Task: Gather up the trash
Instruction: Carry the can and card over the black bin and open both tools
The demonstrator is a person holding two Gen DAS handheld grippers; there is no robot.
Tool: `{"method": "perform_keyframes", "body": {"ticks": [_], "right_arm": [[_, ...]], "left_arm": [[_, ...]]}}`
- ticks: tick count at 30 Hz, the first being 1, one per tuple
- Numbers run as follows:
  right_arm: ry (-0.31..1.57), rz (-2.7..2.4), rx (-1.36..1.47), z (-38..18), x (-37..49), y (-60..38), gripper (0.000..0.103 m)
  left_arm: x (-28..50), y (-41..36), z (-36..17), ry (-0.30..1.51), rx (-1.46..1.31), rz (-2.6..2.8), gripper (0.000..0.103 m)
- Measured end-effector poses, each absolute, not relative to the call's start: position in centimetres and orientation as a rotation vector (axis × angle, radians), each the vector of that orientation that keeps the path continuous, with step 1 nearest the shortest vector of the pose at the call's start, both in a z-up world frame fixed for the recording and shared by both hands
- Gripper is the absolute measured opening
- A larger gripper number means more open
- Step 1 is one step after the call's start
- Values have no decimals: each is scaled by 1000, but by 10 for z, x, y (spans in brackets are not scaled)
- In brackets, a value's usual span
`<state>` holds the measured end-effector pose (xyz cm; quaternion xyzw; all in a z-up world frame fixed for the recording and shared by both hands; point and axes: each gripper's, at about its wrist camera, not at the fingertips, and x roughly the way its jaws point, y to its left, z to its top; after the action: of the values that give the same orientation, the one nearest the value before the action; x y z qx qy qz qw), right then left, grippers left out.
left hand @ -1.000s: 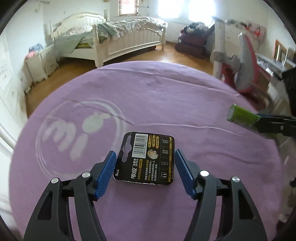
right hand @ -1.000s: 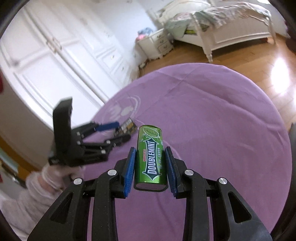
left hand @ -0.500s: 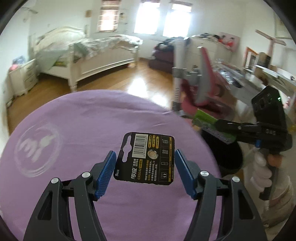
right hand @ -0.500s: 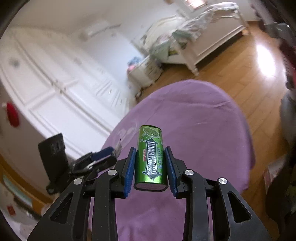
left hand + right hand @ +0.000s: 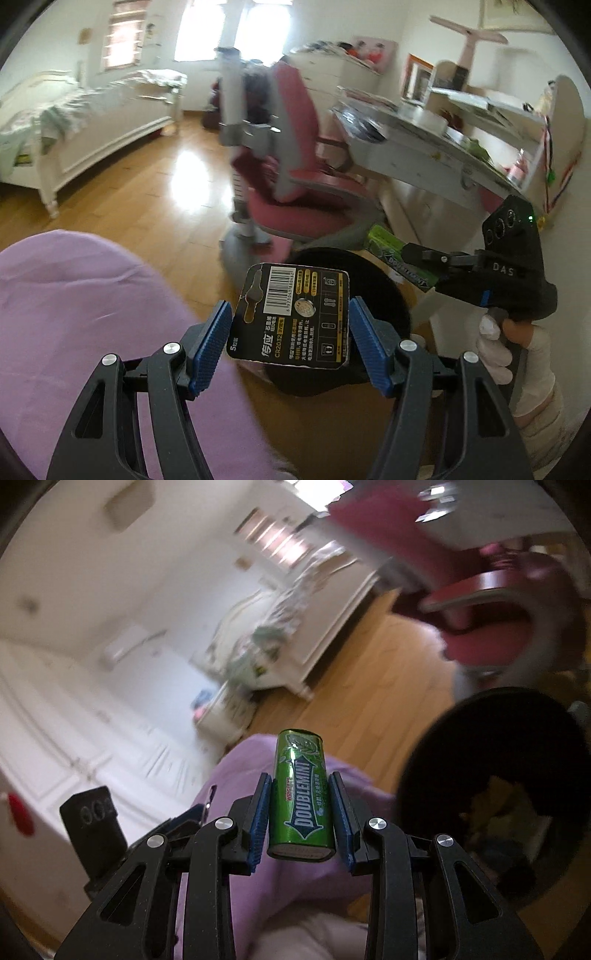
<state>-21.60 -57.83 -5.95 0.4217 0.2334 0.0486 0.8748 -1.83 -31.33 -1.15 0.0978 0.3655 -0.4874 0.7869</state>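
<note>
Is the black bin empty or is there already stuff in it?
Not empty. The right wrist view looks into the bin and shows yellowish and pale scraps at the bottom; how full is hard to tell.

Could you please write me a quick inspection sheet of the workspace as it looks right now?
Surface: purple-covered table, no items seen on the visible part.
Job's things: battery card and green Doublemint pack, both held in the air; black trash bin on the floor, some rubbish already inside.
Clutter: crowded desk with papers and small items.
Grippers: left gripper shut on the battery card; right gripper shut on the Doublemint pack.
Cables: nothing seen.
Surroundings: wooden floor, white bed, red chair, white wardrobe doors.
</note>
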Motion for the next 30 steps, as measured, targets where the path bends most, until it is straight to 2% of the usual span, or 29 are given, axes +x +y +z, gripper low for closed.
{"method": "perform_keyframes", "body": {"ticks": [10,30], "right_arm": [[469,-68,990,-114,-266,-651,32],[532,-117,1067,-163,-257,-657,32]], "left_arm": [[-35,-390,-48,878,275,-1155,64],[-34,-439,-86,948,351,-1150,66]]}}
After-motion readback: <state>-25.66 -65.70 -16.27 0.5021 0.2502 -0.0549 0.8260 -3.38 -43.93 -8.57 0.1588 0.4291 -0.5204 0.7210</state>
